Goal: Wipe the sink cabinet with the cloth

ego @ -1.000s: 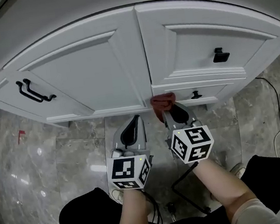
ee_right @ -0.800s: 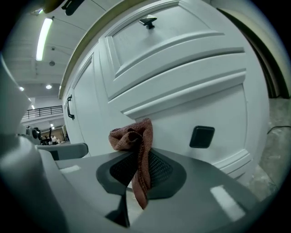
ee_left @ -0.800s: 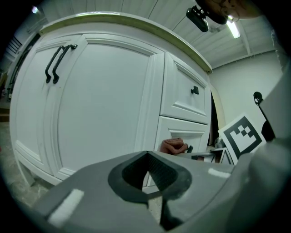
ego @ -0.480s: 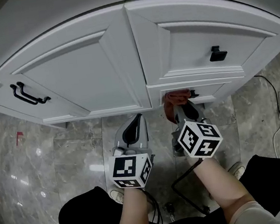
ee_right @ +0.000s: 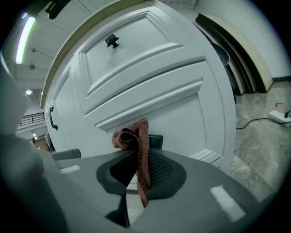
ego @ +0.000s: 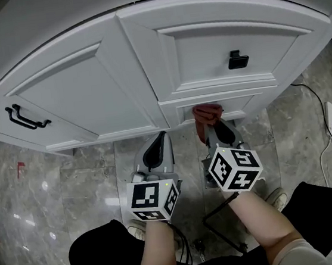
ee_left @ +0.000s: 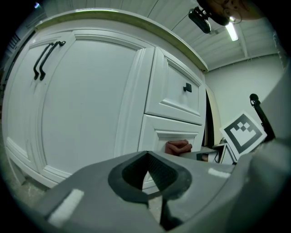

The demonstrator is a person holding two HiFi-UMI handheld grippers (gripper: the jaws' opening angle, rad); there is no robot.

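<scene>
The white sink cabinet (ego: 118,87) fills the upper part of the head view, with a large door at left and two drawer fronts at right. My right gripper (ego: 212,130) is shut on a reddish-brown cloth (ego: 205,114), which presses against the lower drawer front (ego: 240,104) beside its small dark knob. The cloth (ee_right: 136,145) hangs bunched between the jaws in the right gripper view. My left gripper (ego: 156,149) is shut and empty, held a little back from the cabinet's base, left of the right one. From the left gripper view, the cloth (ee_left: 178,147) shows against the lower drawer.
A black bar handle (ego: 25,118) sits on the left door and a black knob (ego: 237,60) on the upper drawer. Grey marble floor (ego: 70,182) lies below. A white power strip with a cable (ego: 331,120) lies at right. My knees and a shoe are at the bottom.
The right gripper has carried the cloth rightward along the lower drawer front, from its left edge to near the knob. The head view has shifted right. The left gripper has stayed put.
</scene>
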